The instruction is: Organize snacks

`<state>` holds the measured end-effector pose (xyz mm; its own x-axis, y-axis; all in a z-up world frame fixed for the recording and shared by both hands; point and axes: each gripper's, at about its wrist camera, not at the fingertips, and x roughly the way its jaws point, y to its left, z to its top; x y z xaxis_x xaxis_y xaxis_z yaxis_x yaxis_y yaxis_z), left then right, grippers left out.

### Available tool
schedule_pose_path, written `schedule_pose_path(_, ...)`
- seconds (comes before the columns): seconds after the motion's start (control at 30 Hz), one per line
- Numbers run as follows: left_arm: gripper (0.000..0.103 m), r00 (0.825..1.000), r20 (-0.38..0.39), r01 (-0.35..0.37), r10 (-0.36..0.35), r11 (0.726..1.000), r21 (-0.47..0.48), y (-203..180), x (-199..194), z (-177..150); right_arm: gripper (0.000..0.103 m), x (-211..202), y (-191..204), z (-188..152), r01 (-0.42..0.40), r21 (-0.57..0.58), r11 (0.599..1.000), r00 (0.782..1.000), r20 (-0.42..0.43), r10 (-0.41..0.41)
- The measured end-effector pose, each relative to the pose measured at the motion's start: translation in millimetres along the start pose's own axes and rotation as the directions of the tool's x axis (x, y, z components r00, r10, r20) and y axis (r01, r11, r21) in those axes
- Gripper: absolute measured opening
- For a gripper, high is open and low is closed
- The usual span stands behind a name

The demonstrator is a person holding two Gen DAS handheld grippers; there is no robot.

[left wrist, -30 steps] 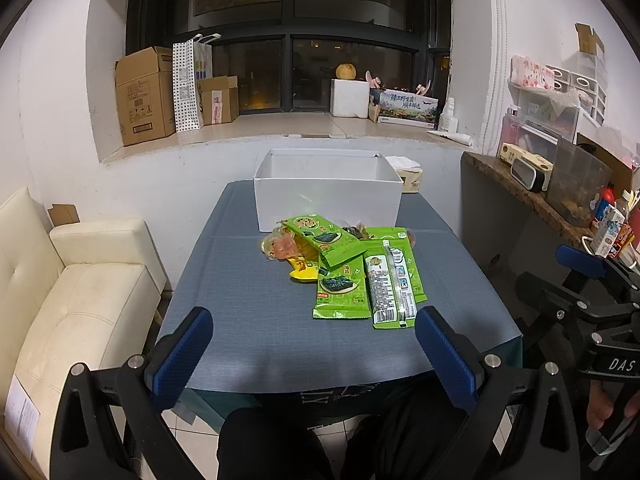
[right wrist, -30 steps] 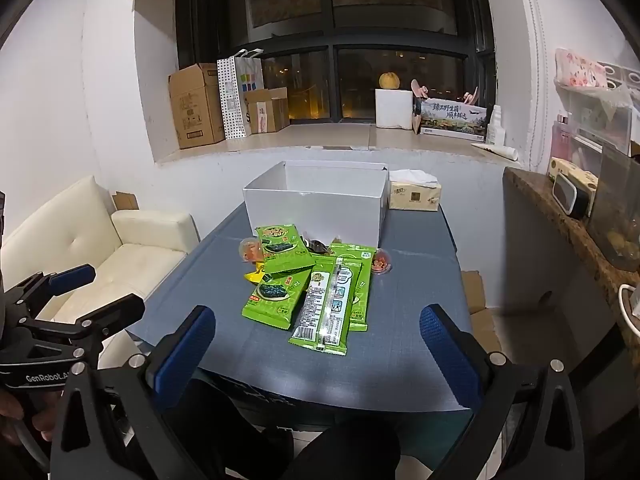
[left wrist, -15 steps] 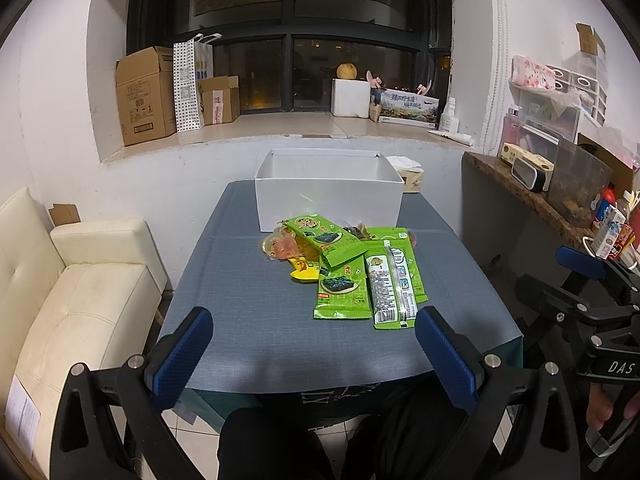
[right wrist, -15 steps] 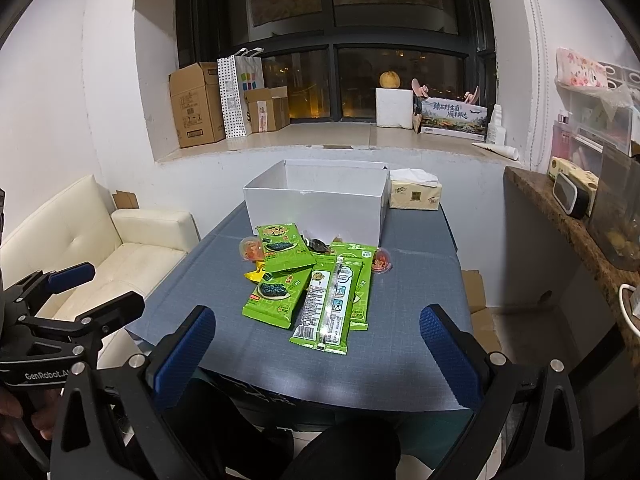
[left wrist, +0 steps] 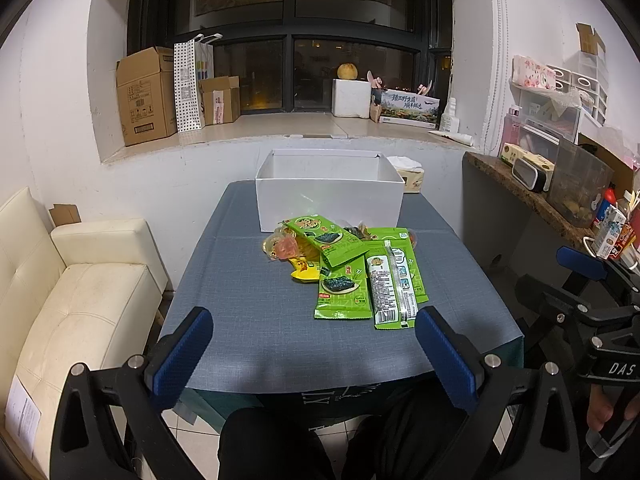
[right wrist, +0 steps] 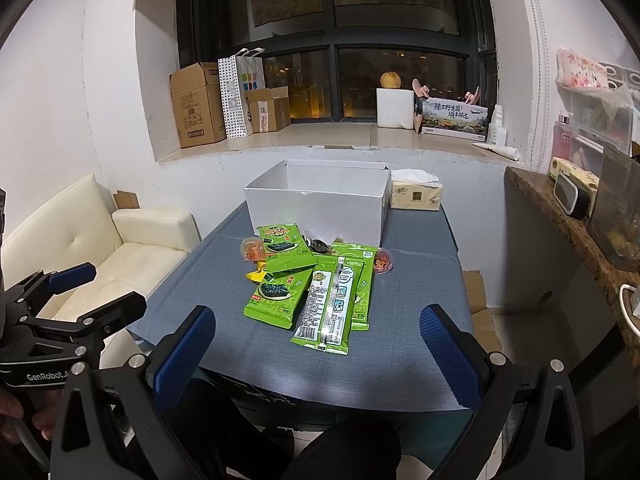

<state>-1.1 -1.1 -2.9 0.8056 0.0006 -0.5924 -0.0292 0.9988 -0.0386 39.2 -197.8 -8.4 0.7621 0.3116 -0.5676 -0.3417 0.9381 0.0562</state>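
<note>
I hold my left gripper (left wrist: 312, 350) and right gripper (right wrist: 316, 346) wide apart, holding nothing, near the snack packs (left wrist: 352, 272) on the bench (left wrist: 248, 312).

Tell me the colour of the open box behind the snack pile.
White: the box is plain white inside and out, shown best in the right wrist view.

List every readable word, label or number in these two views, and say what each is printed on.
"DAS": on the right gripper, seen from the left wrist view; cut off by the frame edge.
"GenRobot.A": on the left gripper, seen from the right wrist view; the rest is hidden.
Green snack packets: print too small to read.
Cardboard boxes and the long printed box on the windowsill: lettering too blurred to read.
Tissue box: logo unreadable.
</note>
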Motion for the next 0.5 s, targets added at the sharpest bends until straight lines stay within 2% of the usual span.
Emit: schedule_pose_path(0.5,0.103,1.000,0.000,-0.002,0.002,1.000,-0.001,-0.2,-0.2,0.7,0.103,0.2,1.6,-1.0,0.000,0.001,1.000,1.000,-0.003,0.000)
